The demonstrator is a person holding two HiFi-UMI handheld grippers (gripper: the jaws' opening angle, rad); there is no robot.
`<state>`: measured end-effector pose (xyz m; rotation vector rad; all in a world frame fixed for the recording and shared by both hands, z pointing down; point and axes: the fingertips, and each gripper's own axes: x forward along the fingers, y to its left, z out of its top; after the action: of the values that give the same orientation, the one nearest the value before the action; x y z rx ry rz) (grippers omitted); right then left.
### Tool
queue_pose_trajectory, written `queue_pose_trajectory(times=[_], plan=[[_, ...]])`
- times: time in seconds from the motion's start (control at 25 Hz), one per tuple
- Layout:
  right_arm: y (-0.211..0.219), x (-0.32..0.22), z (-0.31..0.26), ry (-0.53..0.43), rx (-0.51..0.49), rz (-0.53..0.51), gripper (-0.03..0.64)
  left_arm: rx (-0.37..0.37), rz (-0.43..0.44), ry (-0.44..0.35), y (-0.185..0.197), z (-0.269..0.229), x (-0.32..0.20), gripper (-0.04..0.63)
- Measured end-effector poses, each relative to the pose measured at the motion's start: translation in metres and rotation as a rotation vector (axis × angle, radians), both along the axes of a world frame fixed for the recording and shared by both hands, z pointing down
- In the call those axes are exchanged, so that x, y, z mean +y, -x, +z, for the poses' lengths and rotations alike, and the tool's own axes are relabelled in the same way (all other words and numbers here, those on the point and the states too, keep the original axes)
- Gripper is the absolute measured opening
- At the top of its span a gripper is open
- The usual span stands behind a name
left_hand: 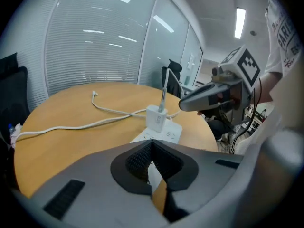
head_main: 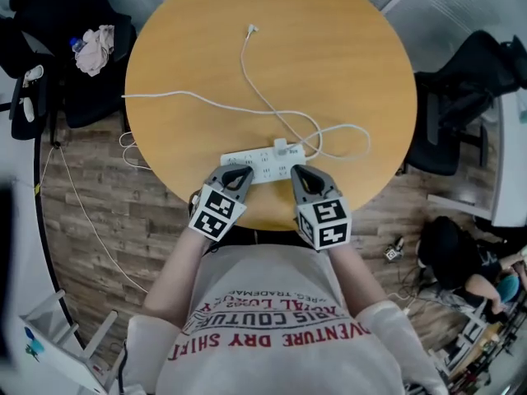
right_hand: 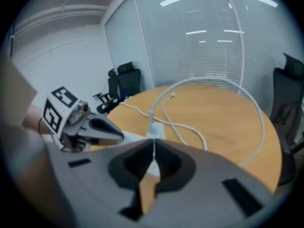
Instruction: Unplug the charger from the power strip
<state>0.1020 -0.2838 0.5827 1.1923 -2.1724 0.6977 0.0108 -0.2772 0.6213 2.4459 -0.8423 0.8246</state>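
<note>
Where a round wooden table (head_main: 329, 72) fills the head view, a white power strip (head_main: 257, 164) is seen near its six o'clock edge. The left gripper (head_main: 237, 169) and right gripper (head_main: 301, 171) are held at the strip's seven and five o'clock, each with its jaws pressed together on nothing. The white charger (head_main: 281, 147) is plugged into the strip toward one o'clock, and its cable (head_main: 247, 64) is trailed toward twelve.
</note>
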Motion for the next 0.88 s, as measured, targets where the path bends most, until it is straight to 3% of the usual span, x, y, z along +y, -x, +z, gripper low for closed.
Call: queue_pose_trajectory(times=[0.12,0.32,0.56,0.64,0.88], plan=[[0.001,0.003,0.011,0.026,0.005,-0.021,0.029,-0.071,0.041,0.043,-0.008,0.024,0.002,0.031],[0.003,0.001,0.019,0.054,0.008,-0.025,0.029,-0.106,0.076,0.076,-0.018,0.038,-0.002,0.031],[0.014,0.001,0.031,0.107,0.012,-0.064,0.037,-0.085,0.080,0.094,-0.020,0.039,-0.004,0.031],[0.017,-0.002,0.035,0.113,0.029,-0.054,0.183,-0.090,0.082,0.096,-0.021,0.040,-0.003,0.031],[0.022,-0.019,0.046,0.130,0.093,-0.004,0.222,-0.093,0.088,0.086,-0.022,0.039,-0.003,0.031]])
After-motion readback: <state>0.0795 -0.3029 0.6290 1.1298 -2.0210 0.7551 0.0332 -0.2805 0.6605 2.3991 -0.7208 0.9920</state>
